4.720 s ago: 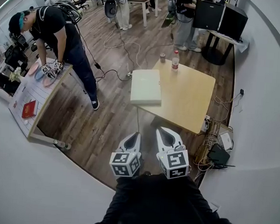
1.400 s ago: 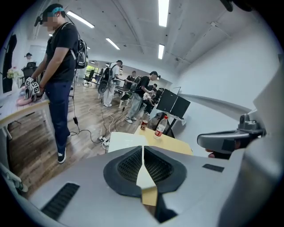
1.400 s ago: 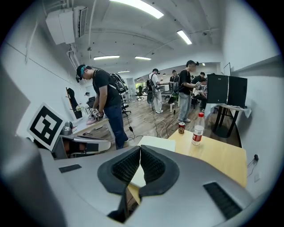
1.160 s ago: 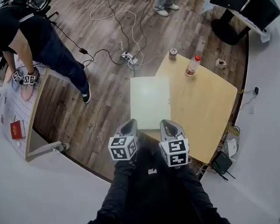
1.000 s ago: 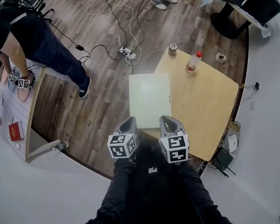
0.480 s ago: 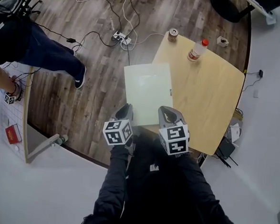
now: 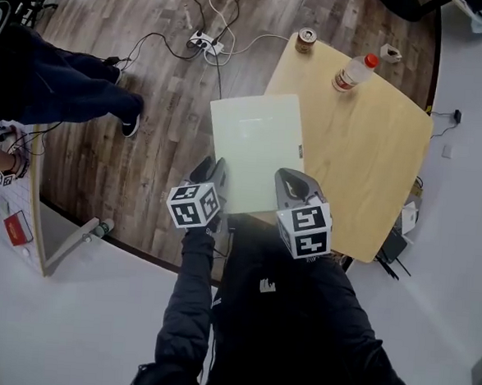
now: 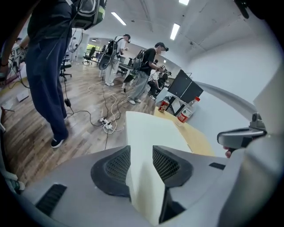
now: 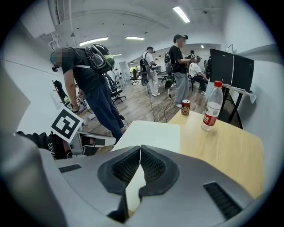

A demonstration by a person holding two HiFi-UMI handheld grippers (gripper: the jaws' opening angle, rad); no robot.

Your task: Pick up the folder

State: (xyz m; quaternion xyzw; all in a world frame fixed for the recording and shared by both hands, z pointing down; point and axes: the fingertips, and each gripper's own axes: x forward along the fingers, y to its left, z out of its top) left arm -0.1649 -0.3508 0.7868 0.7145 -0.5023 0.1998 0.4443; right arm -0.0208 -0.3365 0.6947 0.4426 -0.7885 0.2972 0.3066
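A pale green folder (image 7: 254, 151) lies flat on the wooden table (image 7: 368, 147), its left part hanging over the table's edge. My left gripper (image 7: 212, 169) hovers at the folder's near left corner. Its jaws are opening, and in the left gripper view the folder (image 8: 151, 133) shows through the gap with no pad pressing on it. My right gripper (image 7: 295, 183) is over the folder's near right edge. In the right gripper view its tips (image 9: 140, 149) meet with nothing between them, and the folder (image 9: 153, 133) lies just beyond.
A plastic bottle (image 7: 354, 72) and a drink can (image 7: 305, 41) stand at the table's far end. Cables and a power strip (image 7: 200, 41) lie on the floor beyond. A person (image 7: 59, 84) stands at the left beside another table (image 7: 10, 204).
Both grippers have come down and forward to the folder's near edge. The left jaws have parted from shut. The folder has not moved.
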